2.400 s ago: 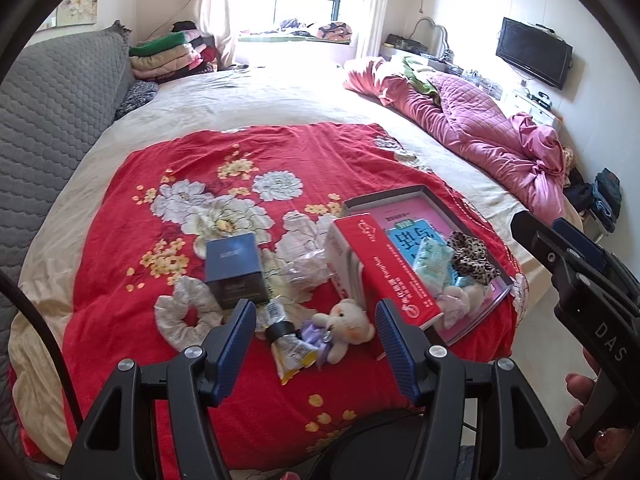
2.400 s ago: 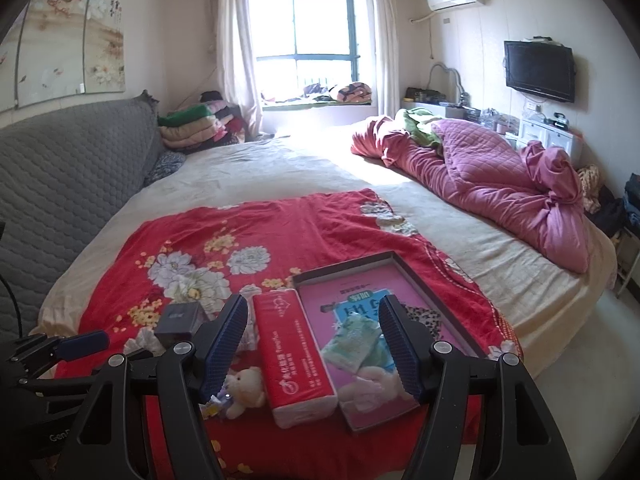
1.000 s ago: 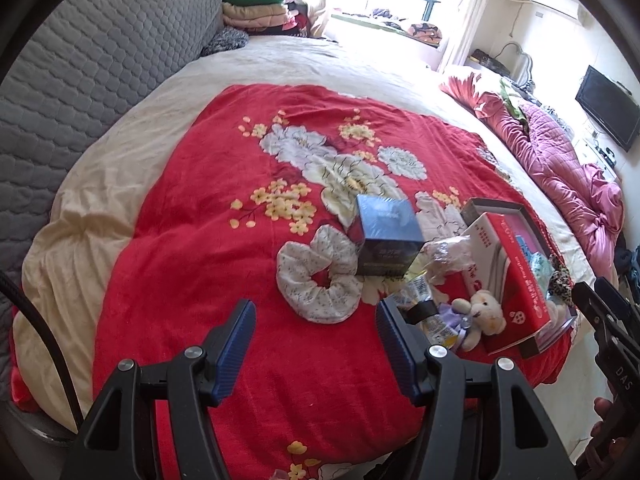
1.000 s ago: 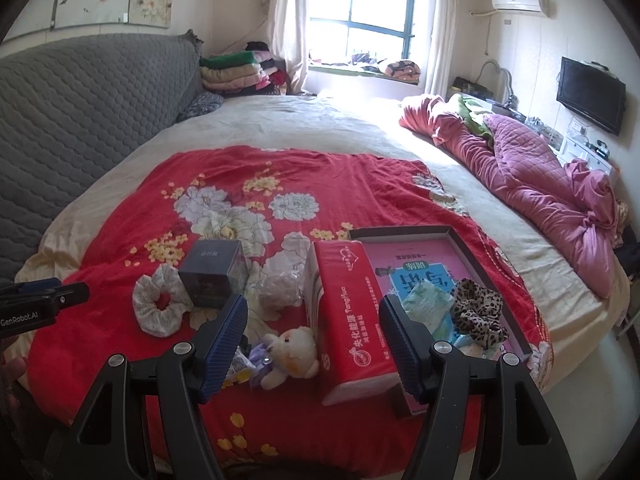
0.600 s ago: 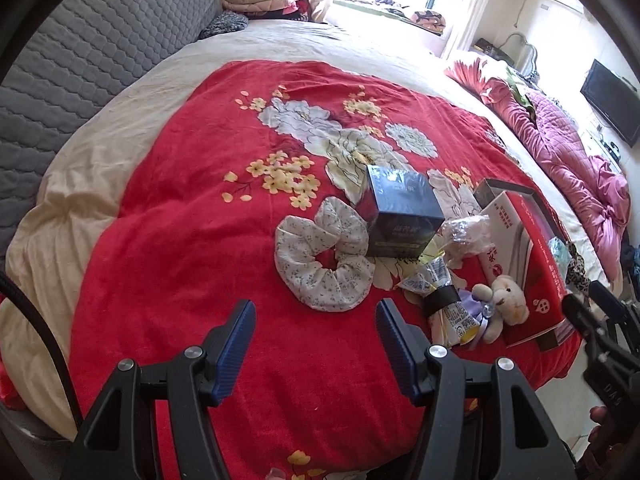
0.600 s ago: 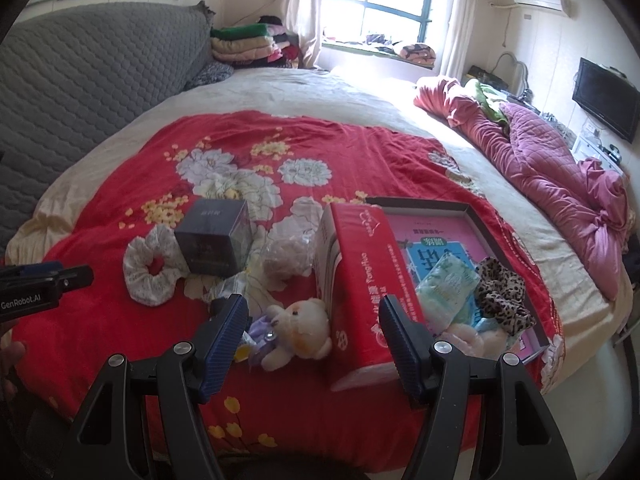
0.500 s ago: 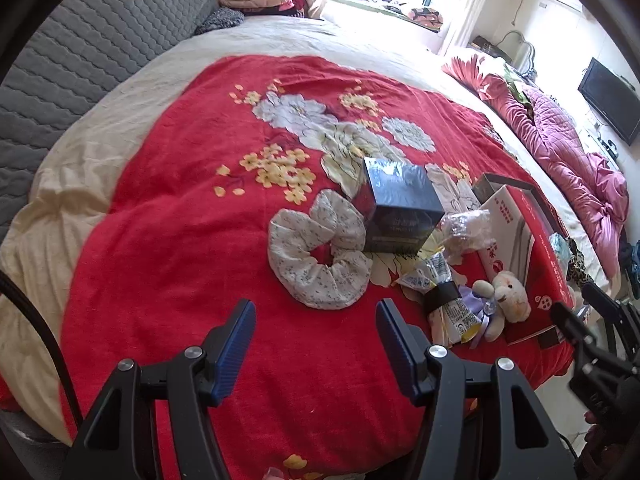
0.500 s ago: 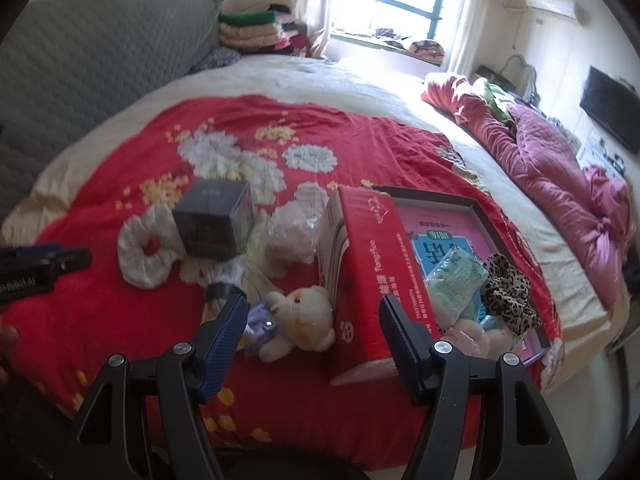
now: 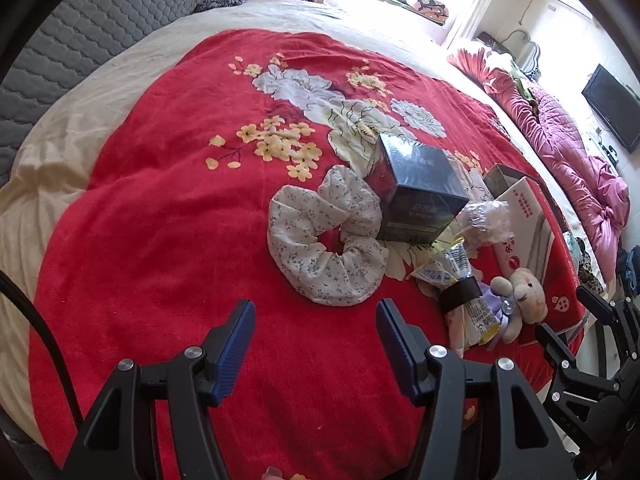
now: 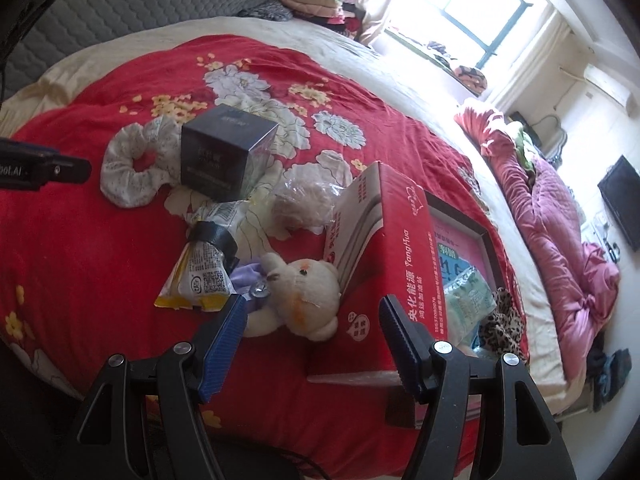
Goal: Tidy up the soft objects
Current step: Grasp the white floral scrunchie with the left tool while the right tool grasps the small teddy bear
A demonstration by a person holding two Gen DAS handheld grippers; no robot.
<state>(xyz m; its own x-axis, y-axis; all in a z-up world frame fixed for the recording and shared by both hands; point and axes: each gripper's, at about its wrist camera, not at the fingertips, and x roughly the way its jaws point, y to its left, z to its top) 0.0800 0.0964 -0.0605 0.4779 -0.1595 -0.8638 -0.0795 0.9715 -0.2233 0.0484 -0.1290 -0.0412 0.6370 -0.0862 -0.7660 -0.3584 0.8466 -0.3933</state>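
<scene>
A white floral scrunchie (image 9: 326, 246) lies on the red flowered blanket (image 9: 160, 216), just beyond my open, empty left gripper (image 9: 316, 316). It also shows in the right wrist view (image 10: 134, 166). A small cream teddy bear (image 10: 298, 298) lies just ahead of my open, empty right gripper (image 10: 310, 316), against a red tissue box (image 10: 392, 264). The bear also shows in the left wrist view (image 9: 520, 294). A dark framed tray (image 10: 478, 232) behind the box holds a leopard scrunchie (image 10: 498, 320) and a green tissue pack (image 10: 466, 300).
A dark blue box (image 9: 418, 190) stands beside the white scrunchie. A yellow snack packet with a black band (image 10: 204, 264) and a clear plastic bag (image 10: 306, 200) lie between box and bear. A pink quilt (image 10: 560, 216) lies far right. The bed edge is near.
Both grippers have moved forward and lower toward the bed. The left one has closed in on the white scrunchie, the right one on the teddy bear. Both stay open.
</scene>
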